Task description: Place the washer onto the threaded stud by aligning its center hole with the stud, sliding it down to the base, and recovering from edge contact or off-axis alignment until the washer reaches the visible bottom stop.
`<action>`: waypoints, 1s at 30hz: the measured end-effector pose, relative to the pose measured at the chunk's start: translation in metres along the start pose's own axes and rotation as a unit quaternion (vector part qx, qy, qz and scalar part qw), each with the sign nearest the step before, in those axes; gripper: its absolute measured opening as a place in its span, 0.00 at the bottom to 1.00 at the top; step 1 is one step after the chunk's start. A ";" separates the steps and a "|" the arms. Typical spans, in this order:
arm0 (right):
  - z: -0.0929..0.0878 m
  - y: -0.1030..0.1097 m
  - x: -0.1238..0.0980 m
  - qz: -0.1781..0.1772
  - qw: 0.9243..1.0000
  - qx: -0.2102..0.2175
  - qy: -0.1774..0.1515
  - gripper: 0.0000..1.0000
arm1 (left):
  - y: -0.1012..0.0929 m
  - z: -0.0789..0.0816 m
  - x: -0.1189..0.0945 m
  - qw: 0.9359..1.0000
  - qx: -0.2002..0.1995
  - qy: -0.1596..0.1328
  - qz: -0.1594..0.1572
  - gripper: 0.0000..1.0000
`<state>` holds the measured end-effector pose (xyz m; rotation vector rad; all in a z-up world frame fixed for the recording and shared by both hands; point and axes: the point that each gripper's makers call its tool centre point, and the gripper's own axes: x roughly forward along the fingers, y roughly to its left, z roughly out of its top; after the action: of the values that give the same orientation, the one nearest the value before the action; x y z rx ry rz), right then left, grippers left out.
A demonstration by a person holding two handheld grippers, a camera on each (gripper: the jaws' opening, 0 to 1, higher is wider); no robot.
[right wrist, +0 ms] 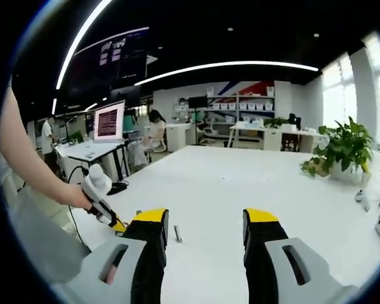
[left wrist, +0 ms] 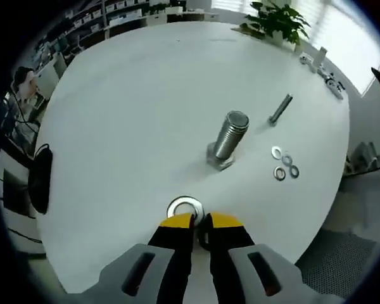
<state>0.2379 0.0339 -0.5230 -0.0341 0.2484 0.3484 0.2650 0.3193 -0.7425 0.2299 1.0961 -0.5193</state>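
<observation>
A large threaded stud stands upright on its hex base in the middle of the white table. A silver washer sits just in front of my left gripper, whose yellow-tipped jaws are pinched on the washer's near edge, well short of the stud. In the right gripper view, my right gripper hovers over the table with its jaws wide apart and nothing between them. A hand holds the left gripper at the left of that view.
Several small washers and a thin bolt lie right of the stud. More hardware and a potted plant sit at the far edge. A black object hangs off the left edge. Desks and people stand beyond the table.
</observation>
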 end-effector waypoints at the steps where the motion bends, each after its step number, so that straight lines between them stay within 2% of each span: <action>1: 0.000 -0.001 -0.001 -0.003 1.000 0.002 -0.001 0.49 | 0.000 -0.002 -0.001 1.000 0.029 0.003 0.007 0.03; 4: -0.001 -0.005 -0.002 -0.011 1.000 0.005 0.000 0.49 | -0.005 -0.003 -0.002 0.999 0.053 0.012 0.008 0.03; 9: -0.002 -0.007 0.000 -0.010 1.000 0.008 0.003 0.49 | -0.002 -0.001 0.000 0.999 0.024 0.022 0.006 0.03; 14: -0.003 -0.002 0.000 -0.004 1.000 0.003 0.004 0.49 | -0.005 -0.003 -0.001 0.998 0.056 0.018 0.007 0.03; 22: -0.004 -0.007 0.000 -0.008 1.000 0.015 0.006 0.49 | -0.007 -0.004 -0.001 0.999 0.046 0.027 0.004 0.03; 30: -0.009 -0.004 0.000 -0.006 1.000 0.007 0.015 0.49 | -0.006 -0.004 -0.002 0.999 0.037 0.006 0.001 0.03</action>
<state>0.2367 0.0293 -0.5317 -0.0280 0.2806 0.3350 0.2577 0.3171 -0.7419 0.2995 1.0891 -0.5588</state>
